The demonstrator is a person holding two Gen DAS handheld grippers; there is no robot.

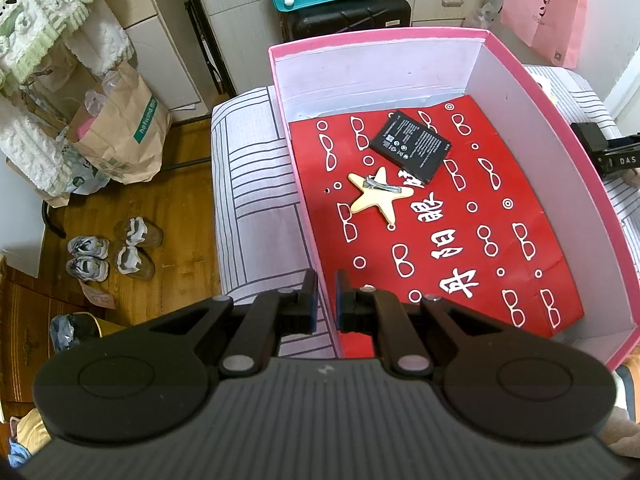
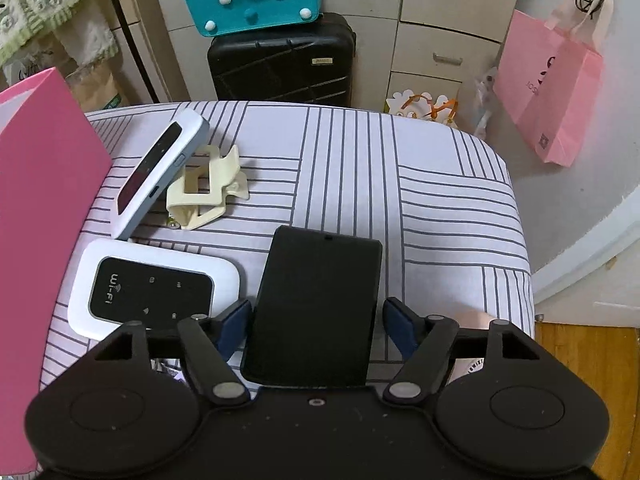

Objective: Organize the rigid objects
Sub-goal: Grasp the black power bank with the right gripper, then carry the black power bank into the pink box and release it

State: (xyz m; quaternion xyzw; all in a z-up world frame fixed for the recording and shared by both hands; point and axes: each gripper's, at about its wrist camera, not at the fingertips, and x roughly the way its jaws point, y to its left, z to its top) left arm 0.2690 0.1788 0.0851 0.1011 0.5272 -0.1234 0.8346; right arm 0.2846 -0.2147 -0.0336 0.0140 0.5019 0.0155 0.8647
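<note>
A pink box [image 1: 560,128] stands on the striped bed; its red patterned floor holds a black battery [image 1: 410,146] and a cream star hair clip [image 1: 376,194]. My left gripper [image 1: 326,298] is shut on the box's left wall, near its front corner. In the right wrist view my right gripper [image 2: 316,328] is open, its blue pads either side of a flat black device [image 2: 316,308] lying on the bed; a gap shows at the right pad. A white Wi-Fi router [image 2: 152,290], a second white device [image 2: 160,168] tilted on edge and a cream claw clip [image 2: 208,190] lie to the left.
The pink box wall [image 2: 44,184] rises at the left of the right wrist view. Beyond the bed [image 2: 420,184] stand a black suitcase [image 2: 280,60], a teal bag, drawers and a pink paper bag [image 2: 548,88]. Shoes [image 1: 108,252] and a paper bag sit on the wooden floor.
</note>
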